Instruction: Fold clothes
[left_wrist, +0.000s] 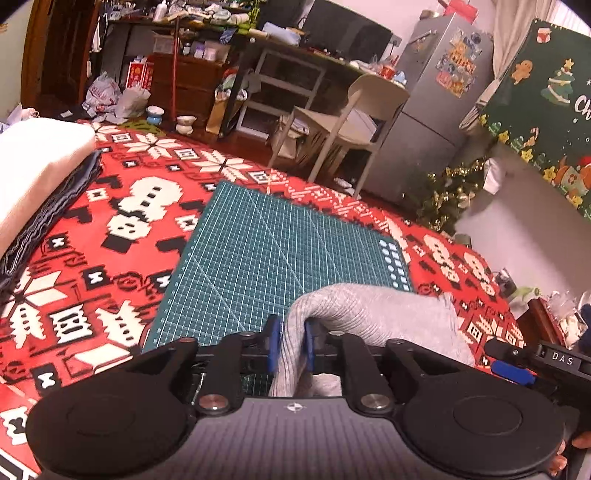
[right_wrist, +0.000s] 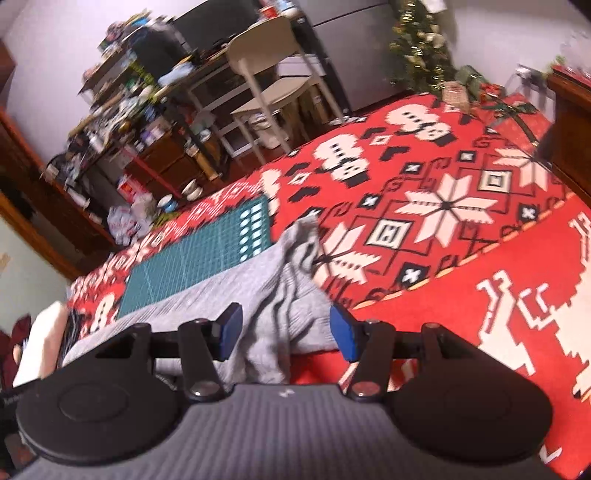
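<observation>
On the far left lies a stack of folded clothes (left_wrist: 40, 173), white on top of dark blue, likely pieces already done. Next comes the green cutting mat (left_wrist: 258, 251) on the red Christmas blanket (left_wrist: 92, 258). The left gripper (left_wrist: 291, 341) pinches a bunched edge of the gray ribbed garment (left_wrist: 373, 314), probably to lift and fold it. The right gripper (right_wrist: 286, 332) is open, with gray cloth lying loose between its blue pads (right_wrist: 343, 332), ready to grab.
</observation>
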